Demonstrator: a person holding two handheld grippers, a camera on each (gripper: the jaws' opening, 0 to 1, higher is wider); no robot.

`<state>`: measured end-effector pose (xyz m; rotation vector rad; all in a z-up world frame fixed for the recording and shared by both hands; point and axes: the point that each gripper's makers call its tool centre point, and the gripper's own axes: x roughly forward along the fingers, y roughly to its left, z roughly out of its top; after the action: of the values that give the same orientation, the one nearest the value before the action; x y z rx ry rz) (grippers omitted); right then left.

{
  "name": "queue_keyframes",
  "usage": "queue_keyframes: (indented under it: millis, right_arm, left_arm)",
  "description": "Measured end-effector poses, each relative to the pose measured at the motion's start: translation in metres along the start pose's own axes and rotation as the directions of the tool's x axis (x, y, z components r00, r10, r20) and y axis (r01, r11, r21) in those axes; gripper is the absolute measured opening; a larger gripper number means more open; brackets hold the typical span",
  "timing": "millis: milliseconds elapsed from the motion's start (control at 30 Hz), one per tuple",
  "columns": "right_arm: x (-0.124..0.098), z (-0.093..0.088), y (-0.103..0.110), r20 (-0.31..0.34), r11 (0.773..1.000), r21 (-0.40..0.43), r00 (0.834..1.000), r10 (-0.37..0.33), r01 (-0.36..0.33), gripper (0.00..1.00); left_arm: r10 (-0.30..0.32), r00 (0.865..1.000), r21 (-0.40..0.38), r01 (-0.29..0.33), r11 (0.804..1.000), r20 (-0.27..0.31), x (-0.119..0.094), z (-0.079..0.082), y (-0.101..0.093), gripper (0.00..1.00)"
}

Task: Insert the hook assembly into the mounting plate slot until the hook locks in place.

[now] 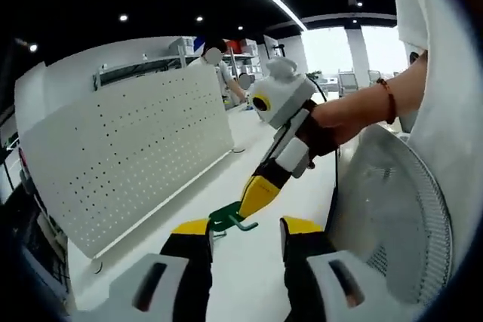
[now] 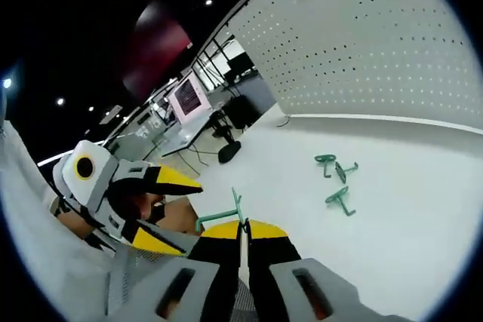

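Observation:
A green hook [image 1: 229, 220] hangs above the white table, pinched in my right gripper [image 1: 253, 200], which enters the left gripper view from the right in a person's hand. In the right gripper view the same hook [image 2: 221, 214] sticks out leftward from that shut gripper [image 2: 243, 229]. My left gripper [image 1: 247, 226] is open just below and around the hook, not touching it. It appears again [image 2: 189, 216] at the left of the right gripper view, jaws apart. The white perforated mounting plate [image 1: 128, 152] stands upright on the left, and fills the upper right [image 2: 362, 43] of the right gripper view.
Three more green hooks [image 2: 337, 179] lie on the white table [image 2: 407, 209] in front of the plate. A white fan guard [image 1: 400, 220] stands close on the right. Shelves and a person are far behind the plate.

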<state>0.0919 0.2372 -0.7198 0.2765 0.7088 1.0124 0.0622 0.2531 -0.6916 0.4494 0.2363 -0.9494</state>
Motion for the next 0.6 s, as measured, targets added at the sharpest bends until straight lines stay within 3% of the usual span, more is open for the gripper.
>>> queue_keyframes:
  millis: [267, 400, 600]
  right_arm:
    - [0.0033, -0.0016, 0.0054, -0.02, 1.0, -0.002, 1.0, 0.023, -0.023, 0.01]
    - [0.003, -0.0053, 0.0058, -0.037, 1.0, -0.003, 0.999, 0.027, -0.027, 0.01]
    - [0.0031, -0.009, 0.007, -0.06, 0.999, 0.02, 0.997, 0.041, -0.039, 0.01]
  left_arm:
    - [-0.006, 0.999, 0.079, 0.009, 0.997, -0.039, 0.0036, -0.0056, -0.0035, 0.33]
    - [0.002, 1.0, 0.103, 0.001, 0.995, -0.029, 0.0025, -0.004, -0.0027, 0.28]
    - [0.01, 0.997, 0.254, 0.011, 0.967, -0.081, 0.0021, -0.0084, -0.0045, 0.23]
